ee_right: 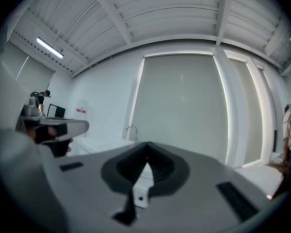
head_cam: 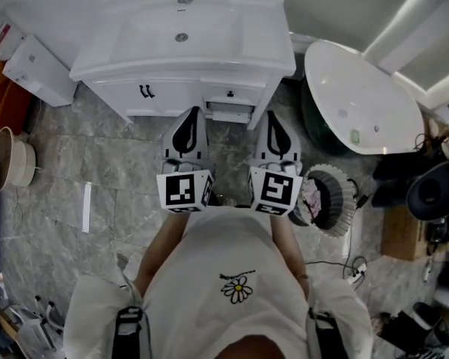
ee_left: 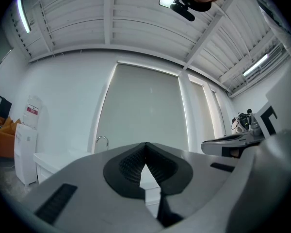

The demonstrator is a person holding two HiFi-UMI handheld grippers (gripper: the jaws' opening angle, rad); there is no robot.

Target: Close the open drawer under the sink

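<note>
White shirt cloth with a small flower print fills the near edge of the head view, and just beyond it the two marker cubes sit side by side. From them the left gripper (head_cam: 192,113) and the right gripper (head_cam: 269,117) reach forward over the grey tiled floor (head_cam: 97,163), set apart from each other and both aimed at the vanity (head_cam: 172,88). In the left gripper view the left gripper (ee_left: 145,147) has its dark ribbed pads meeting at the tips, with only a thin triangular slit below them and nothing caught in it. The right gripper (ee_right: 146,148) is the same in its own view: jaws pressed together, empty, with a bit of white cabinet front and a small dark knob showing through the slit. Farther on, the open drawer (head_cam: 230,115) juts from the vanity's lower right, beneath a closed drawer with a dark knob (head_cam: 230,93), and lies between the two gripper tips in the head view; neither gripper touches it. Above it lies the white sink (head_cam: 181,32), and a white bathtub (head_cam: 359,96) stands off to the right.
</note>
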